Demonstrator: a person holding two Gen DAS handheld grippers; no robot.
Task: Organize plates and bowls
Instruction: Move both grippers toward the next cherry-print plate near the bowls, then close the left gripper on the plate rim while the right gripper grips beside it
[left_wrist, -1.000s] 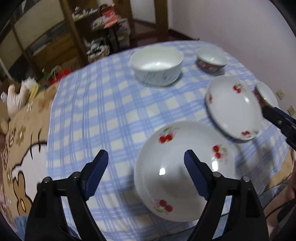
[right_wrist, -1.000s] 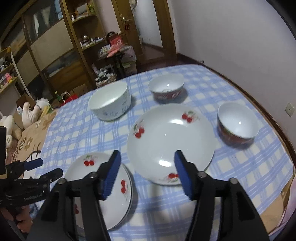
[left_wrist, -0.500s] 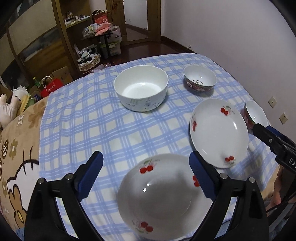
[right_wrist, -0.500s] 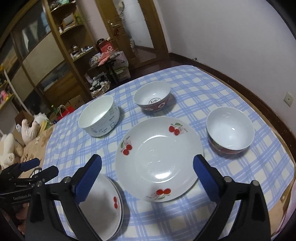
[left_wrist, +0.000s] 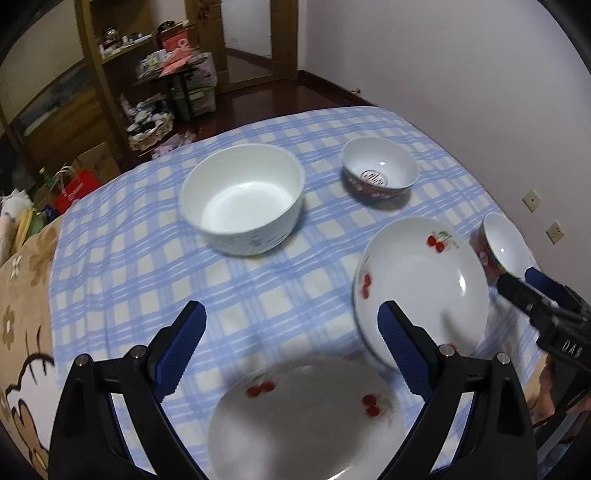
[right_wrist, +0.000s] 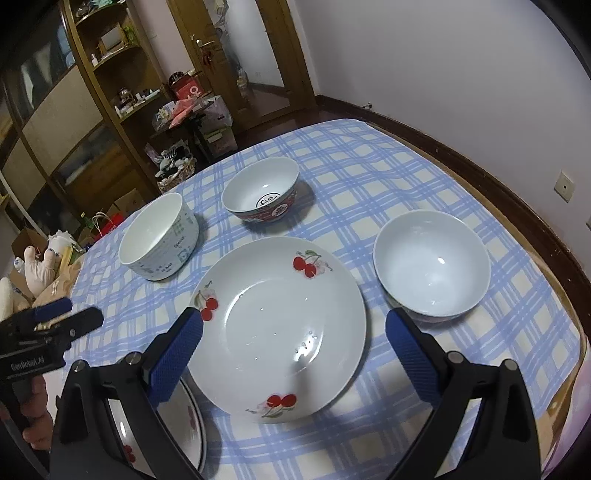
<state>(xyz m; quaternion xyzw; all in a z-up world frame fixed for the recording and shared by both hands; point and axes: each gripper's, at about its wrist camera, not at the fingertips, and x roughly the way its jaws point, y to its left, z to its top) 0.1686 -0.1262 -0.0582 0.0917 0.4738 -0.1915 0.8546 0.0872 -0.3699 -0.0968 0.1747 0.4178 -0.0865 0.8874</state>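
Two white cherry plates lie on the blue checked tablecloth (left_wrist: 140, 258). The near plate (left_wrist: 306, 417) sits just below my left gripper (left_wrist: 291, 339), which is open and holds nothing. My right gripper (right_wrist: 291, 343) hovers open over the other cherry plate (right_wrist: 277, 321), not touching it. A tall white bowl (left_wrist: 243, 199), a red-patterned bowl (left_wrist: 380, 173) and a third small bowl (right_wrist: 432, 266) stand farther back. From the right wrist, the near plate (right_wrist: 188, 424) is partly hidden behind the left finger.
The table's right edge runs close to a white wall (right_wrist: 443, 74). A wooden shelf unit (right_wrist: 92, 110) and cluttered floor lie beyond the far edge. A floral cloth with soft toys (right_wrist: 37, 266) is on the left. A hand (right_wrist: 37, 417) grips the left tool.
Both sets of jaws have spread wider. In the left wrist view the near plate has slid down toward the bottom edge. In the right wrist view the middle plate now sits between the fingers.
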